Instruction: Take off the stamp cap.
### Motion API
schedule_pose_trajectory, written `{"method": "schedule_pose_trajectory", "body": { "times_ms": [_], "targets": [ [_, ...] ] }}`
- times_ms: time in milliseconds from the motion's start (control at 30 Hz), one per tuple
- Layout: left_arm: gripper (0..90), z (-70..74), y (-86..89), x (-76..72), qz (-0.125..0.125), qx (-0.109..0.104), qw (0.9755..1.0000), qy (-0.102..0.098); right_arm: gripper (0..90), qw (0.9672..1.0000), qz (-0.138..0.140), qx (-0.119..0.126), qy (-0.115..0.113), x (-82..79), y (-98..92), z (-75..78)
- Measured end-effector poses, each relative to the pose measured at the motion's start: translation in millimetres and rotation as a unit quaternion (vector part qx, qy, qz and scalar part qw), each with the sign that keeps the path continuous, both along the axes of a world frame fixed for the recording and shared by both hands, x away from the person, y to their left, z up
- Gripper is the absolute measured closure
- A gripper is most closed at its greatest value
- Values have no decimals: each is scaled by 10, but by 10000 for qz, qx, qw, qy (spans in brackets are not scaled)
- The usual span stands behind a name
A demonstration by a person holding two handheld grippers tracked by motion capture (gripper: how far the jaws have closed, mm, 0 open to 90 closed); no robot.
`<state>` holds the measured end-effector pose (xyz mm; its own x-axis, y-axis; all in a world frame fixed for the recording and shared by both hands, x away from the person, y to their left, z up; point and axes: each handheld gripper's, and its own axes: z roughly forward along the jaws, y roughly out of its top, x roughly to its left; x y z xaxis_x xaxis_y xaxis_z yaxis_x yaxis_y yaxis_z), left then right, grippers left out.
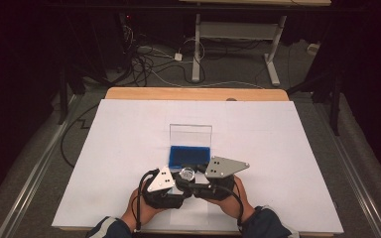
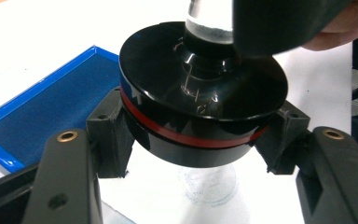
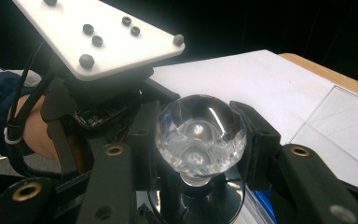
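Observation:
A round black base with a red ring [image 2: 200,116] carries a clear faceted crystal knob [image 3: 199,135] on a short neck. My left gripper [image 2: 196,140] is shut on the black base, one pad pressing each side of it. My right gripper [image 3: 199,140] is shut on the crystal knob from above. In the high view the two grippers meet at the crystal knob [image 1: 187,173], near the table's front edge: left gripper [image 1: 180,181], right gripper [image 1: 196,178]. Both hold the piece just above the white sheet.
An open case with a blue lining [image 1: 188,154] and an upright clear lid [image 1: 191,134] sits just beyond the grippers. A white sheet [image 1: 129,139] covers the wooden table [image 1: 193,93]. Cables and a desk frame [image 1: 238,29] lie on the floor behind.

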<state>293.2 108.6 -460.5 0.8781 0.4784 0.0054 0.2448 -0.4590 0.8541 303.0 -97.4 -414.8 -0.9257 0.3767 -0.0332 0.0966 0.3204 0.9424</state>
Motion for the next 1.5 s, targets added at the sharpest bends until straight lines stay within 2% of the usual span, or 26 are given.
{"method": "schedule_pose_trajectory", "body": {
  "times_ms": [133, 200, 367, 467, 800, 967, 1267, 1500],
  "targets": [
    [358, 2, 2, -4, 58, 22, 10000, -56, 564, 10000, -24, 19, -19, -2, -13, 6],
    [359, -4, -3, -8, 76, 113, 9999, -93, 563, 10000, -54, 61, -35, -3, -22, 10],
    [359, 3, -1, -10, 123, 117, 9998, -140, 563, 10000, -49, 58, 9, -3, -27, 8],
    [360, 7, 3, -11, 105, 171, 9997, -151, 564, 10000, -70, 69, -10, -3, -32, 9],
    [360, 2, 19, -2, 168, 162, 9996, -140, 563, 9999, -96, 107, -25, -1, -51, 23],
    [361, -9, 18, -2, 134, 261, 9994, -165, 563, 9998, -118, 126, -28, 2, -85, 51],
    [361, 17, 117, -2, 186, 298, 9990, -270, 563, 9996, -243, 131, -104, 32, -184, 101],
    [361, 45, 220, -12, 211, 361, 9984, -388, 563, 9995, -267, 22, -147, 68, -268, 121]
  ]
}}
